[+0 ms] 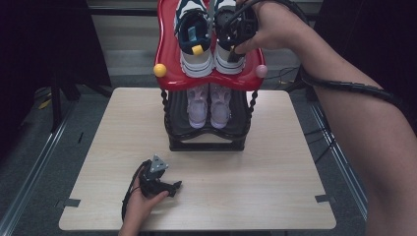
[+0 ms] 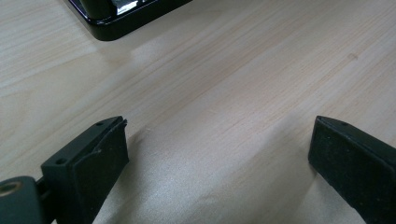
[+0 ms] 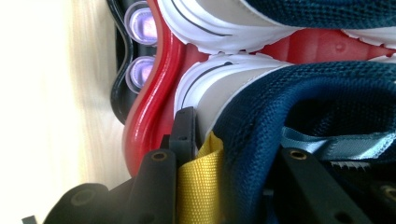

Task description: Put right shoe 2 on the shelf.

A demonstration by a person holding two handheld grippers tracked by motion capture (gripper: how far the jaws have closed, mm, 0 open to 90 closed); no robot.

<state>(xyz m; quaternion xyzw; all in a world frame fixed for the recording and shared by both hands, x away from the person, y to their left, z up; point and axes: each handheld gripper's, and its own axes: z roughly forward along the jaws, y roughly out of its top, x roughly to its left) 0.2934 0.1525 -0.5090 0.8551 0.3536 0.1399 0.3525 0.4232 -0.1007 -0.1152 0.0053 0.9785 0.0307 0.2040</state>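
Top centre of the high view: right claw (image 1: 235, 30) over the heel of the right-hand navy and white sneaker (image 1: 227, 55) on the red top shelf (image 1: 169, 54) of the shoe rack. In the right gripper view, jaws clamped on that sneaker's heel collar (image 3: 252, 140): one jaw outside, against the white heel and beside the yellow pull tab (image 3: 198, 182), the other inside the shoe's opening. Knit navy collar pinched between them.

Second navy sneaker (image 1: 193, 37) just beside, to its left in the high view, yellow tab at its heel. Yellow knob (image 1: 160, 70) and pink knob (image 1: 261, 71) at the red shelf's front corners. Pair of pale lilac sneakers (image 1: 208, 105) on the black lower shelf underneath, toes toward the bottom of the frame.

Lower left of the high view: left claw (image 1: 169, 187) low over the wooden counter (image 1: 275, 172), well apart from the rack. In the left gripper view, jaws wide apart with bare wood between them, rack's black base (image 2: 116, 21) at upper left.
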